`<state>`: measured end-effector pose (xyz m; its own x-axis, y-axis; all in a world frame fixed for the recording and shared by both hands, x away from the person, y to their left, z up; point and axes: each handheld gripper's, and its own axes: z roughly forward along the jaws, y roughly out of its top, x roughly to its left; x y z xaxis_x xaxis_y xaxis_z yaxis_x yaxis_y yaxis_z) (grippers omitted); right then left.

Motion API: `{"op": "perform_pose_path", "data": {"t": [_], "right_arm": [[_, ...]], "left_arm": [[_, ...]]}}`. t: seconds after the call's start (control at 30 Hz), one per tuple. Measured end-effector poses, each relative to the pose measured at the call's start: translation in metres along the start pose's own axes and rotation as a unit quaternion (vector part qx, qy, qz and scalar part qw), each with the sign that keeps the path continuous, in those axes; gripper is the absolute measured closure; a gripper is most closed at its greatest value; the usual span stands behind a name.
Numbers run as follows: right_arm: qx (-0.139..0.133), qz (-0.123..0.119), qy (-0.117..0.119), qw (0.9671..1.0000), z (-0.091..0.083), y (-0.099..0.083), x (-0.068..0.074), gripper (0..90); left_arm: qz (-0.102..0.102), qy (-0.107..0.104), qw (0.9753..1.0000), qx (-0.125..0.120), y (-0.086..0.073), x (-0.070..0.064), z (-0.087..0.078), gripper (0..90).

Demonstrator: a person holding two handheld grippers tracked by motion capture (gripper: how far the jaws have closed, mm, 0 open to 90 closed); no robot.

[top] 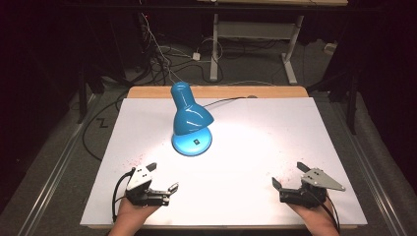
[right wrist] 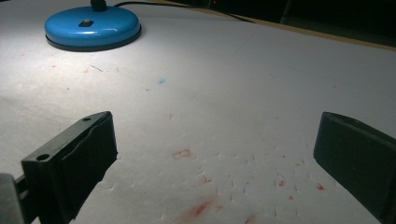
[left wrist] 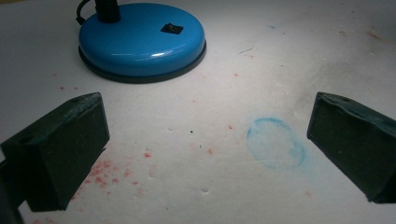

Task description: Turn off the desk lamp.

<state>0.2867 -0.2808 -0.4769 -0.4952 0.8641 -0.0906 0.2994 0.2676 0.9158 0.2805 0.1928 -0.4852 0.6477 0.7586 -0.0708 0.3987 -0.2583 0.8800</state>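
From above, a shiny blue lamp (top: 192, 120) stands far back on the white table (top: 255, 147), its shade tipped down toward the person. The left gripper (top: 163, 177) and right gripper (top: 287, 175) rest near, jaws wide apart.

The left gripper view has the lamp's round base just ahead. The right gripper view has it far off to the left.

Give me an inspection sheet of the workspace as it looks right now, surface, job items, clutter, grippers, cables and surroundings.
Surface: white sheet over a wooden table; red specks near both grippers, a faint blue ring by the left one.
Job's things: blue lamp, lit, head tilted down over its round base, black switch on the base.
Clutter: nothing seen.
Grippers: left gripper and right gripper both open, empty, held low at the near edge.
Cables: lamp cord runs off the far edge; loose cables on the floor.
Surroundings: dark room, white desk frame behind.
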Motion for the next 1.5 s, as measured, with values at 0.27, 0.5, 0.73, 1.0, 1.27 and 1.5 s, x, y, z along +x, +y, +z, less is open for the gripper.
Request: {"op": "perform_pose_path", "data": {"t": [0.27,0.5,0.73,1.0,1.27,1.5], "right_arm": [[-0.003,0.01,-0.005,0.9999,-0.0051,-0.0011,-0.0053,0.3],[-0.002,0.008,-0.005,1.0,-0.0046,-0.0004,-0.0067,0.3],[-0.001,0.004,-0.005,1.0,-0.004,-0.0001,-0.0051,0.4],[0.011,-0.009,-0.001,0.9999,-0.0015,-0.0002,-0.0028,0.4],[0.008,-0.008,0.002,0.9999,-0.0068,-0.0016,-0.0062,0.4],[0.007,-0.013,0.005,0.9999,-0.0047,0.0008,-0.0044,0.4]], "left_arm": [[0.001,-0.006,0.9998,0.017,-0.0025,0.001,0.0073,0.0],[0.003,-0.003,0.9999,0.012,-0.0017,0.0022,0.0039,0.0],[-0.004,-0.006,0.9999,0.01,-0.0019,0.0047,0.0021,0.0],[-0.001,-0.015,0.9998,0.008,-0.0013,0.004,0.0008,3.3],[-0.002,-0.024,0.9997,0.007,-0.0015,0.0042,0.0016,14.5],[-0.002,-0.029,0.9995,0.014,-0.003,0.0051,0.0031,19.4]]}}
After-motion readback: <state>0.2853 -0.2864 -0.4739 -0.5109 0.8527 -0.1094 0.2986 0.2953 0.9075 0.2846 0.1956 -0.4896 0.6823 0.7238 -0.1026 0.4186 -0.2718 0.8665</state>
